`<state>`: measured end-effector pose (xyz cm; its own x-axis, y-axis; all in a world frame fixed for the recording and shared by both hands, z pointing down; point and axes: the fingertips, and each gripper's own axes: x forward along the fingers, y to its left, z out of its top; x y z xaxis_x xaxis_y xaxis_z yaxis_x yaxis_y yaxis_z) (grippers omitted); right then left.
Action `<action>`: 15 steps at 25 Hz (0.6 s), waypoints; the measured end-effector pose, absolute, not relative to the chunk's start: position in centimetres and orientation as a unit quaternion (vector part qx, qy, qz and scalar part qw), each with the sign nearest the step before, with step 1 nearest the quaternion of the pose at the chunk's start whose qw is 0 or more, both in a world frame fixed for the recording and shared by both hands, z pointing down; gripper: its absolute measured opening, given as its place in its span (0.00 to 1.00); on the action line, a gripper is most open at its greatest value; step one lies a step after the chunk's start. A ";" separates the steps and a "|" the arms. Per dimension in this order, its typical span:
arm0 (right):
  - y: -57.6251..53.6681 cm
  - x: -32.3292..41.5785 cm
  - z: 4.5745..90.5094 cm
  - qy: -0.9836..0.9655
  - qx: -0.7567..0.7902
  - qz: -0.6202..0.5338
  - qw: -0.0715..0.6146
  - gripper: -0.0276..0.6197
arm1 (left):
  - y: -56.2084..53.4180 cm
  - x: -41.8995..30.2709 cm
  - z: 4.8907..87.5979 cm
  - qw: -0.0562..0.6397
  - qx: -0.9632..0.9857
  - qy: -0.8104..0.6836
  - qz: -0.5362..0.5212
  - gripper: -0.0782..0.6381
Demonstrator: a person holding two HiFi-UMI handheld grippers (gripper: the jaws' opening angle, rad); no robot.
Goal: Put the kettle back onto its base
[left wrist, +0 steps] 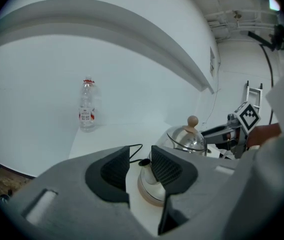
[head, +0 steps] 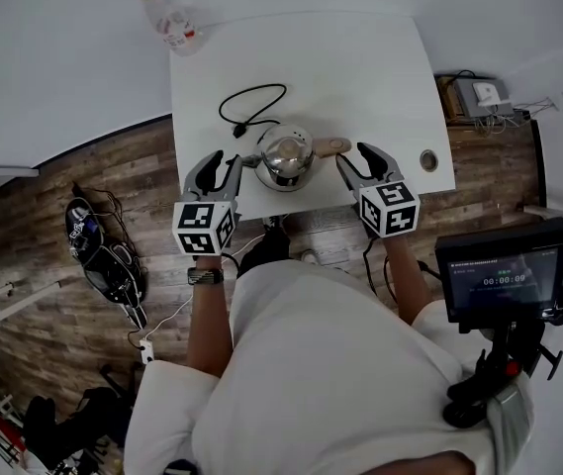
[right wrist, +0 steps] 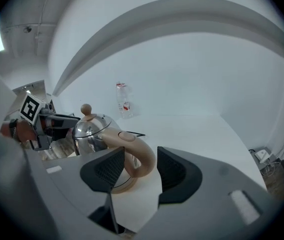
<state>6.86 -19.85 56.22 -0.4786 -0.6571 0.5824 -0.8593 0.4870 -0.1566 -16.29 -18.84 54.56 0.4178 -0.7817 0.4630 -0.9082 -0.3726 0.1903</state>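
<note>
Head view: the base is hidden under the kettle; only the domed steel lid, its round knob & the tan handle show from above. The base shows only in the gripper views, as a tan round ring under the steel body, partly cut off by the jaws. The kettle sits on it at the near edge of the white table, frame centre.

Left gripper, just left of the kettle: jaws stand apart w/ nothing pressed btwn the ribbed black pads. Its own view has 1 pad covering the kettle's lower side. A small black bit by the kettle btwn the jaws is hard to make out.

Right gripper, just right of the kettle: jaws wide. The looped handle lies in the gap in its own view, pads clear of it.

Around: black cord looped on the table behind the kettle. Clear plastic bottle w/ red label, upright at the far left corner. Wood-plank floor at left. Dark screen at lower right. The person's white shirt fills the lower frame & blocks what's under it.
</note>
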 end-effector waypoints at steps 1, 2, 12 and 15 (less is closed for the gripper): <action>-20.0 7.1 55.6 -0.831 0.462 0.215 0.223 0.35 | -19.0 -16.7 54.0 0.206 0.814 -0.523 0.148 0.30; -20.2 7.3 55.0 -0.831 0.468 0.210 0.217 0.35 | -19.2 -17.0 53.5 0.199 0.813 -0.527 0.146 0.30; -23.3 6.2 47.9 -0.852 0.475 0.153 0.157 0.35 | -21.2 -16.1 48.1 0.145 0.828 -0.527 0.129 0.30; -24.6 5.6 44.8 -0.860 0.478 0.122 0.132 0.30 | -22.1 -15.5 45.4 0.117 0.836 -0.523 0.119 0.28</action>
